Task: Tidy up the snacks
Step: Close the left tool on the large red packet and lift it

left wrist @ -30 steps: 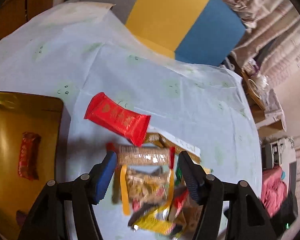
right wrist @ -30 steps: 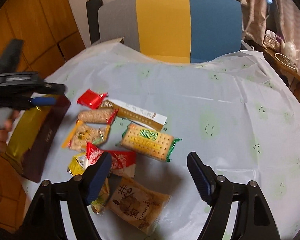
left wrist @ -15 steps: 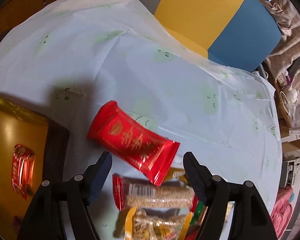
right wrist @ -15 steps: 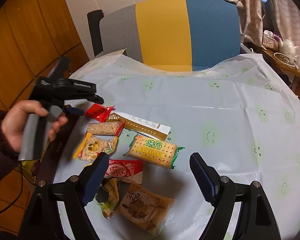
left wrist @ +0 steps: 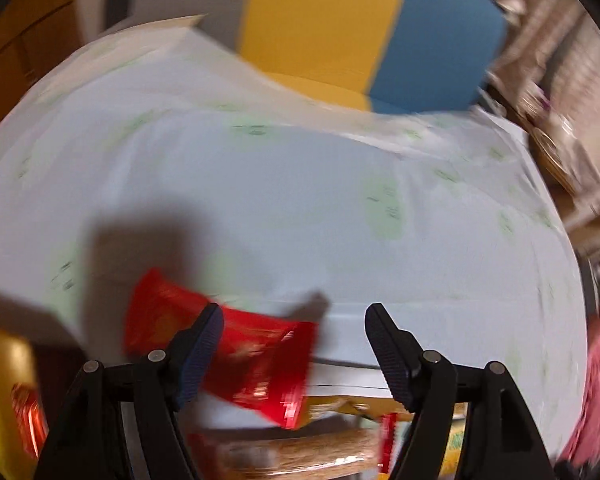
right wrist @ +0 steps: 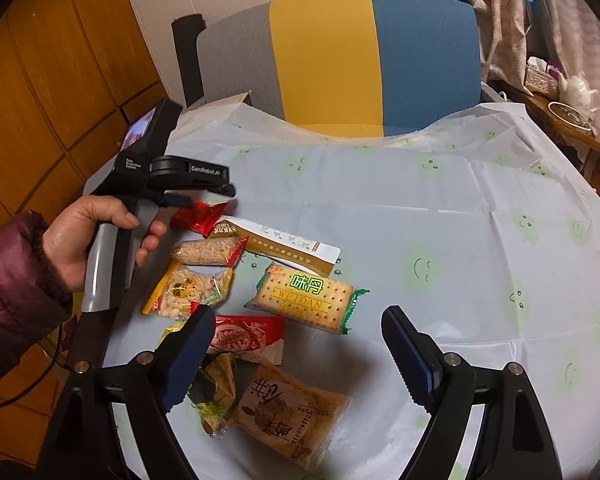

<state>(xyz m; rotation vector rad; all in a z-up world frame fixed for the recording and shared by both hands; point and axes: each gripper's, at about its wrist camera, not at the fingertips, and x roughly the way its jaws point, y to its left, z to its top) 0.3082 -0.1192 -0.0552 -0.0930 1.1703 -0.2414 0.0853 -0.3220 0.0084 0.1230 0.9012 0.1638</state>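
We are seeing the red packet (left wrist: 256, 364) lying on the table (left wrist: 300, 220) at the far end of the snack pile, partly between the jaws of our left gripper (left wrist: 292, 340), which are closing from wide apart without pressing it yet. The other snacks, among them the cracker pack (right wrist: 306, 298) and the peanut bag (right wrist: 188, 290), are lying just beside it. Our right gripper (right wrist: 298, 354) is hovering spread and empty over the near snacks, while a hand (right wrist: 96, 240) is gripping the left tool.

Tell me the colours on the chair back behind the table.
Grey, yellow and blue vertical panels on the chair back; clearest in the right wrist view.
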